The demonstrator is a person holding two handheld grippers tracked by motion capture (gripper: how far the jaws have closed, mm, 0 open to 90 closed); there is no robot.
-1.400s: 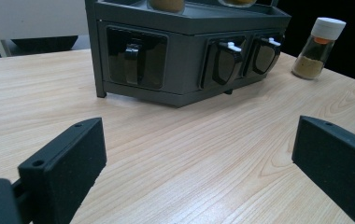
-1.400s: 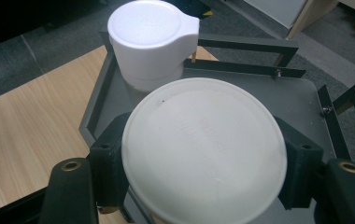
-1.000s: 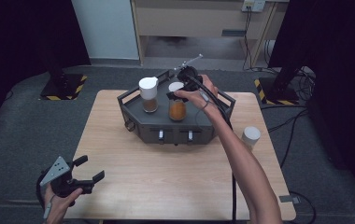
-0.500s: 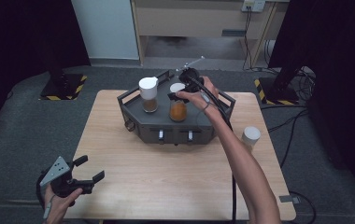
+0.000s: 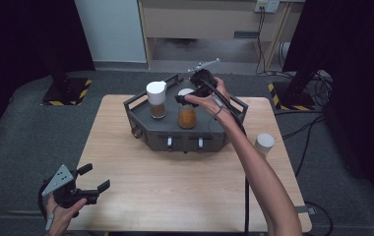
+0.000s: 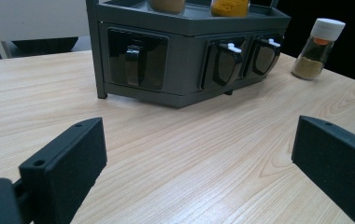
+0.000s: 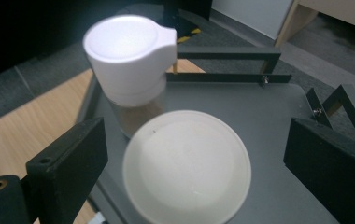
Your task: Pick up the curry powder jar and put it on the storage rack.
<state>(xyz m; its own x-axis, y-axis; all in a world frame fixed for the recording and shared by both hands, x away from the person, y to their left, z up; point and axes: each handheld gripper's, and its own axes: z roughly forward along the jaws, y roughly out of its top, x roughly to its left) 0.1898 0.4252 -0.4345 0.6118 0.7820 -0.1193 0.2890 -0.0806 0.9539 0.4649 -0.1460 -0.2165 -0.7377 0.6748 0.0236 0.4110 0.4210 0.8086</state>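
Right claw open over the orange spice jar on the rack.

Right claw (image 5: 189,96) has just been opening; jaws now spread either side of the orange spice jar's (image 5: 187,115) white lid (image 7: 186,166), pads clear of it. Jar sits straight below the claw, upright, long axis vertical, on the grey rack (image 5: 140,120), with the white-capped jar (image 7: 129,58) just beyond it. Left claw (image 5: 84,183) is spread too, holding nothing, low over the counter (image 6: 166,154), well apart from the rack. Third jar (image 5: 264,145) stands on the counter, nearer the right hand. Likely next move: lift straight off.
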